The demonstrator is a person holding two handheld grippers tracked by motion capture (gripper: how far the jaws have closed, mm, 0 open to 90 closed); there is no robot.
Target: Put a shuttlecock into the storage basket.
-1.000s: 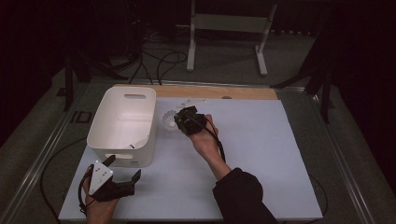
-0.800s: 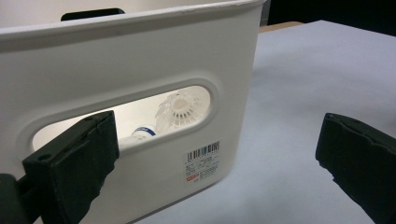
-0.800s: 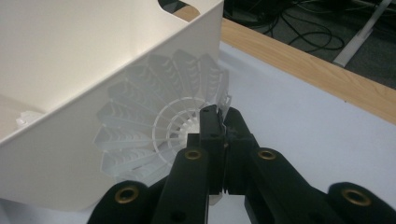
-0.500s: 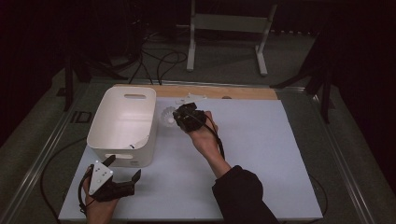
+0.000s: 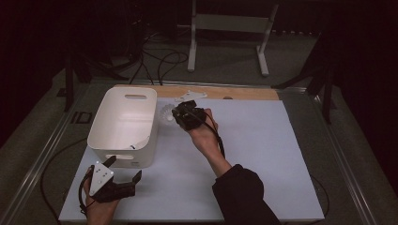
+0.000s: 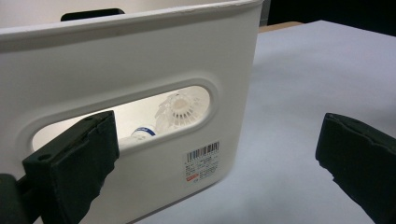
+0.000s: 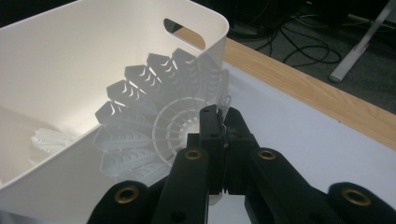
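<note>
Pinching a white shuttlecock [image 7: 154, 126] by its skirt, the right claw [image 5: 180, 114] is clenched on it just beside the bin [image 5: 123, 123] rim. Resting on the worktop [image 5: 263, 154], the left claw [image 5: 123, 176] gapes before the bin's handle slot, behind which another shuttlecock [image 6: 180, 108] apparently lies.

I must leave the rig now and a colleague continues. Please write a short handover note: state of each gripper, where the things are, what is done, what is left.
Right gripper: shut on a white plastic shuttlecock, held at the right rim of the white bin, not yet over the inside.
Left gripper: open and holding nothing, at the near end of the bin, just in front of its handle slot.
Done: one shuttlecock in the bin, lying on its floor.
Left: probably carry the held shuttlecock over the rim and release it inside the bin.
</note>
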